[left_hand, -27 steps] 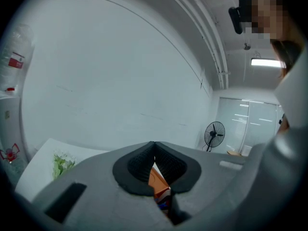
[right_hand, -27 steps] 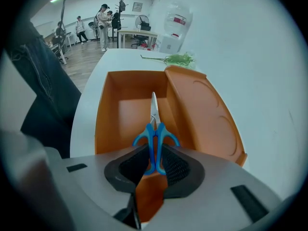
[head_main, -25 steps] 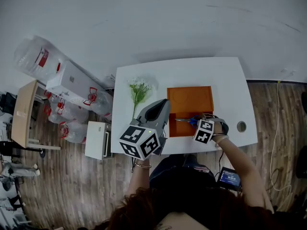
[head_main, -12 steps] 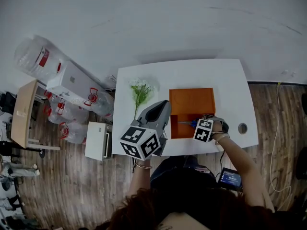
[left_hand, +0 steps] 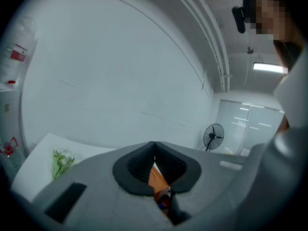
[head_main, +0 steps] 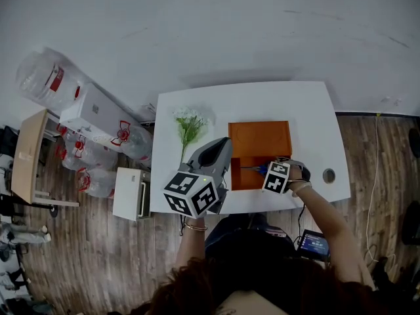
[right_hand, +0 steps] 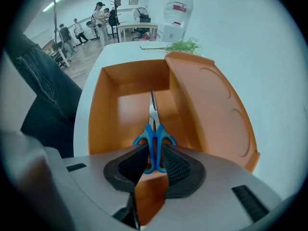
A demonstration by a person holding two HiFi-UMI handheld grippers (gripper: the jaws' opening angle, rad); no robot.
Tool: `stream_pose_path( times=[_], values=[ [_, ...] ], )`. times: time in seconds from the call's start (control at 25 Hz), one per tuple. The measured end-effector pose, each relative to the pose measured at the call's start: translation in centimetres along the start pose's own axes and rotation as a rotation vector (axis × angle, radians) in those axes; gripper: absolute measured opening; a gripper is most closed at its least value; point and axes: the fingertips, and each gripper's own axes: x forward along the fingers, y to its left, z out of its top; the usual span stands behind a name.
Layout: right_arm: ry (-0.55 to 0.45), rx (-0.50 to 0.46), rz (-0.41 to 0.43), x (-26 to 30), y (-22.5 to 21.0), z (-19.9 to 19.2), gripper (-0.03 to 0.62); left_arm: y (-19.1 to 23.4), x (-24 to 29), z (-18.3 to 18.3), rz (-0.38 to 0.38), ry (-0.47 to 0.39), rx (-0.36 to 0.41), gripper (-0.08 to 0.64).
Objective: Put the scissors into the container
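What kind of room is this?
Probably an office or workroom: a white table on a wood floor, big water jugs stacked by the wall, and people standing farther back.

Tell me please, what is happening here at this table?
A person stands at a white table with a gripper in each hand. The right gripper is shut on the blue handles of the scissors, with the blades pointing into the open orange container. They are not released yet. The left gripper is shut on nothing and is held up to the left of the container. A green sprig lies on the table nearby.
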Motion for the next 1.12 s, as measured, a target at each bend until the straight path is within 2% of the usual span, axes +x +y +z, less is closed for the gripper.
stream_pose_path(
  times=[0.2,0.44,0.6,0.84,0.92,1.12],
  values=[
    [-0.057,0.049,-0.037,-1.0,-0.3,0.6,0.092,0.0,-0.2,0.2,-0.001,-0.003,-0.002,0.015],
    [-0.179,0.133,-0.116,-2.9,-0.8,1.8,0.1,-0.1,-0.1,0.5,0.003,-0.012,0.005,0.017],
    [-0.245,0.193,-0.168,-4.6,-1.4,2.2,0.075,-0.5,-0.1,0.7,0.002,-0.02,0.016,0.017],
    [-0.41,0.328,-0.252,-8.4,-2.7,3.8,0.06,-1.7,0.1,0.4,-0.031,-0.008,0.045,0.015],
    [-0.456,0.37,-0.289,-9.9,-3.3,4.1,0.037,-2.2,0.2,0.5,-0.037,-0.009,0.052,0.017],
    [-0.528,0.428,-0.367,-12.9,-4.6,4.3,0.005,-3.0,0.6,0.7,-0.047,-0.013,0.063,0.017]
  ],
)
